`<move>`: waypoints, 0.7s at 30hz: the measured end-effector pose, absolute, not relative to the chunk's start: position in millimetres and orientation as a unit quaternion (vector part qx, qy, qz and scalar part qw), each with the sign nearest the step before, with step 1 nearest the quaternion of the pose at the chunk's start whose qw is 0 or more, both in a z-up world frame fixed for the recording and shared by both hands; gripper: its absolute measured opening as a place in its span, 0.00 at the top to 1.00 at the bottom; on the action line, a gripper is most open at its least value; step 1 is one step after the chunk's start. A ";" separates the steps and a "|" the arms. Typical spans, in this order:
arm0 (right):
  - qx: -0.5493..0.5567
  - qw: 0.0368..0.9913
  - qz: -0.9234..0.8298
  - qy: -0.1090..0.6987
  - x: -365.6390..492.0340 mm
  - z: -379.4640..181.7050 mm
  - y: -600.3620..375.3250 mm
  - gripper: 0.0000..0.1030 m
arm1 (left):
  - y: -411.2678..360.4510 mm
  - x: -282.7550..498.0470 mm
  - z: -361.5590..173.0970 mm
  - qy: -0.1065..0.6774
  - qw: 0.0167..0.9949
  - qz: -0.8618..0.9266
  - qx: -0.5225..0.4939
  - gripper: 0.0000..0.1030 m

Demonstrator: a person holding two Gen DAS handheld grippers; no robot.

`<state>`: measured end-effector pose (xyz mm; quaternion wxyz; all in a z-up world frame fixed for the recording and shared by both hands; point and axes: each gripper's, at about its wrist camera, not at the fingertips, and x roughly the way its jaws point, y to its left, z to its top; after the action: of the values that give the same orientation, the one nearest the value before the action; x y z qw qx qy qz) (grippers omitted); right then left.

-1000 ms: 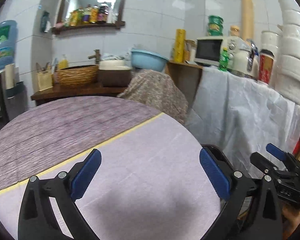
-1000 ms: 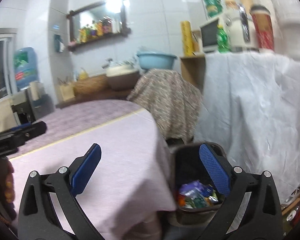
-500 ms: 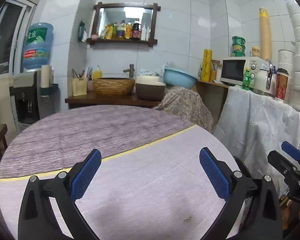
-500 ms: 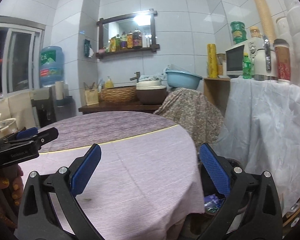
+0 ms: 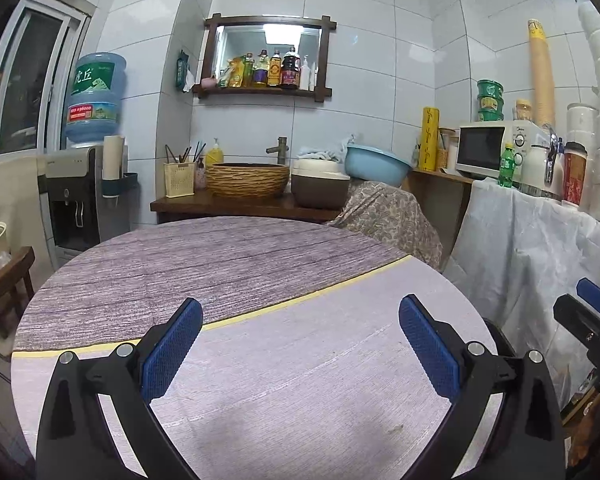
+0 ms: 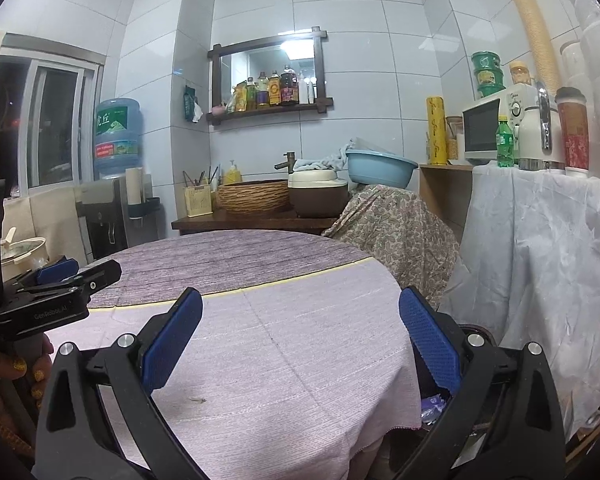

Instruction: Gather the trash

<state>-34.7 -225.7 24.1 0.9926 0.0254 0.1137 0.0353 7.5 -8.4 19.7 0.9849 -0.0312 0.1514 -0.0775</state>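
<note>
Your left gripper (image 5: 300,344) hangs above the round table (image 5: 260,264) with its blue pads (image 5: 171,348) spread wide and nothing between them. Your right gripper (image 6: 300,344) is spread just as wide, also empty, over the table's near right edge.

Trash: only the right wrist view shows it. A small scrap (image 6: 196,400) lies on the pale cloth near the left pad; too small to tell its long axis or heading. Wrappers (image 6: 432,404) sit low, off the table's right edge, behind the right finger. The dark bin (image 5: 500,344) shows as a rim only in the left wrist view, contents hidden.

Each view catches the other gripper at its edge.
</note>
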 end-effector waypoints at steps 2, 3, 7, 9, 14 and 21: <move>0.029 0.993 0.033 0.113 -35.0 23.8 -227.8 0.06 | -9.0 7.5 18.9 0.153 0.985 -0.078 -0.030 0.05; 0.030 0.993 0.033 0.114 -34.9 23.8 -228.4 0.06 | -8.9 7.5 19.3 0.153 0.985 -0.078 -0.031 0.05; 0.031 0.992 0.032 0.117 -33.7 22.3 -230.5 0.06 | -8.8 6.4 21.7 0.151 0.985 -0.076 -0.032 0.05; 0.032 0.992 0.031 0.119 -33.0 22.3 -231.6 0.06 | -8.8 6.1 21.8 0.149 0.985 -0.077 -0.029 0.05; 0.034 0.992 0.033 0.121 -32.1 21.7 -233.8 0.06 | -9.9 6.0 22.1 0.150 0.985 -0.076 -0.025 0.05; 0.035 0.991 0.029 0.125 -30.2 18.6 -237.2 0.06 | -11.3 6.9 21.6 0.152 0.985 -0.078 -0.022 0.05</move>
<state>-30.2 -237.2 18.6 0.9911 0.0347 0.1254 0.0287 6.9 -11.3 21.6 0.9850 -0.0222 0.1524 -0.0778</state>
